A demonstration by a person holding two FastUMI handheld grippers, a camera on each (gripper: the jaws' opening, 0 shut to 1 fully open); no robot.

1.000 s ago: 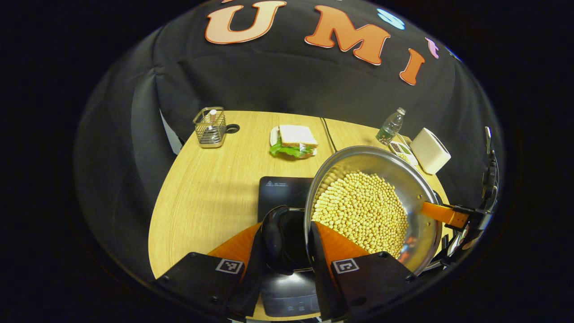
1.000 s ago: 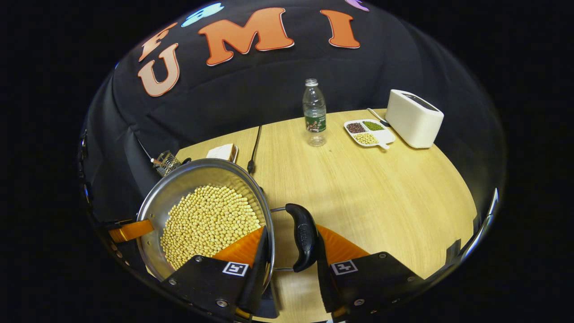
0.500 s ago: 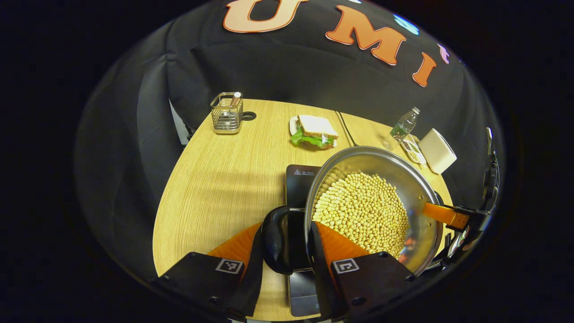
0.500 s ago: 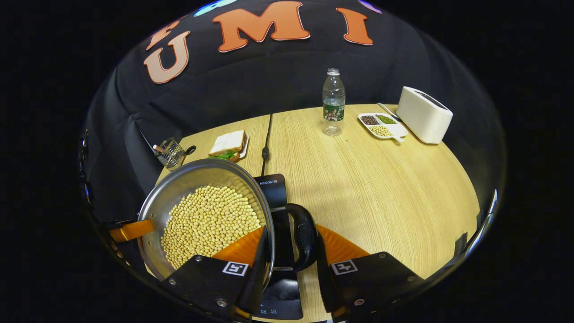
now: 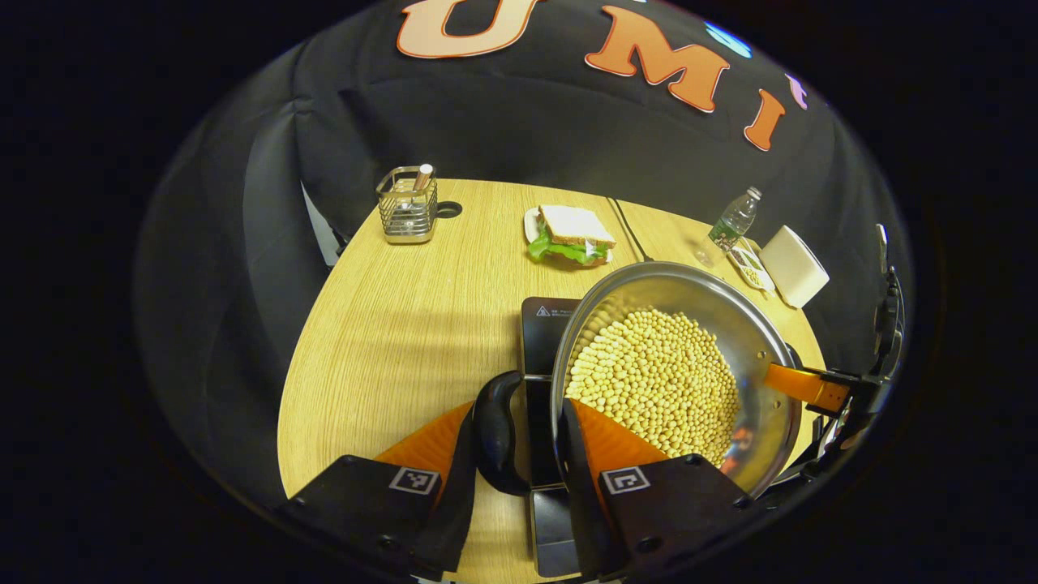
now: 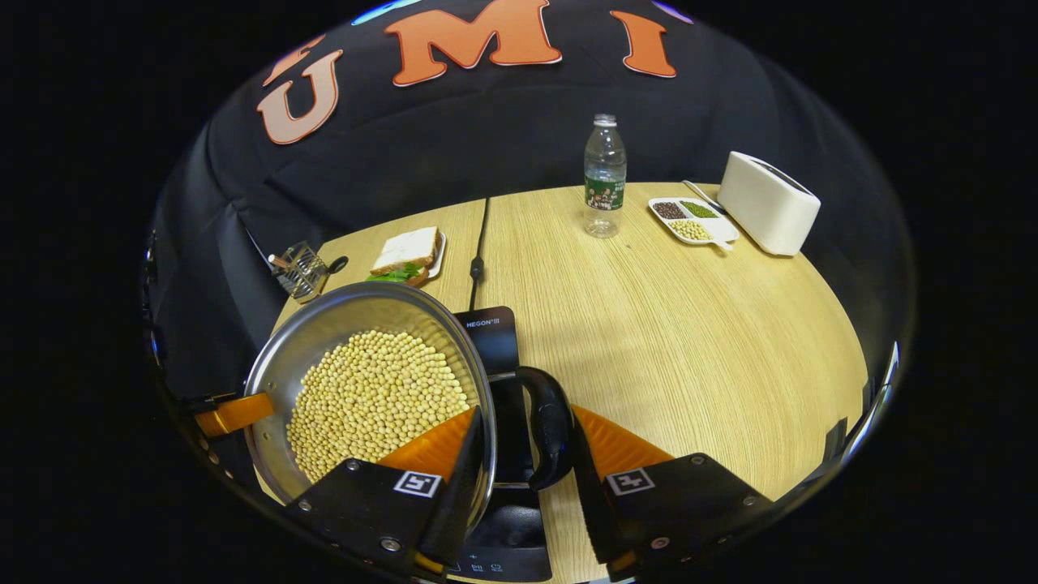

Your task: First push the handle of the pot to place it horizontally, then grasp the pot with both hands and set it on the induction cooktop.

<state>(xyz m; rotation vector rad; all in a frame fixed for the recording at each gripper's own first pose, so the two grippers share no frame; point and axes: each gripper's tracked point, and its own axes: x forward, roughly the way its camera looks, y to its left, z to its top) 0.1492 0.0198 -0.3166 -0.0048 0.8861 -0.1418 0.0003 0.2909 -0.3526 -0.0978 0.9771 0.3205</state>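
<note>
Both grippers (image 5: 519, 430) (image 6: 523, 442), clamped on the soybean pot's (image 5: 673, 373) side handles (image 6: 547, 426), are being carried over the induction cooktop (image 5: 543, 324), nearing set-down.

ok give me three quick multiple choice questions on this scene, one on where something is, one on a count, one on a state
1. Where is the sandwich?
A. on the table behind the pot
B. inside the pot
C. on the toaster

2. How many sections does the white tray have?
A. one
B. three
C. five

3. What is the state of the pot?
A. empty
B. lidded
C. open, holding yellow beans

Answers:
1 A, it lies on the table beyond the pot's rim.
2 B, the right gripper view shows dark, green and yellow fillings in separate sections.
3 C, the beans lie uncovered, and each claw, left and right, grips a side handle.
</note>
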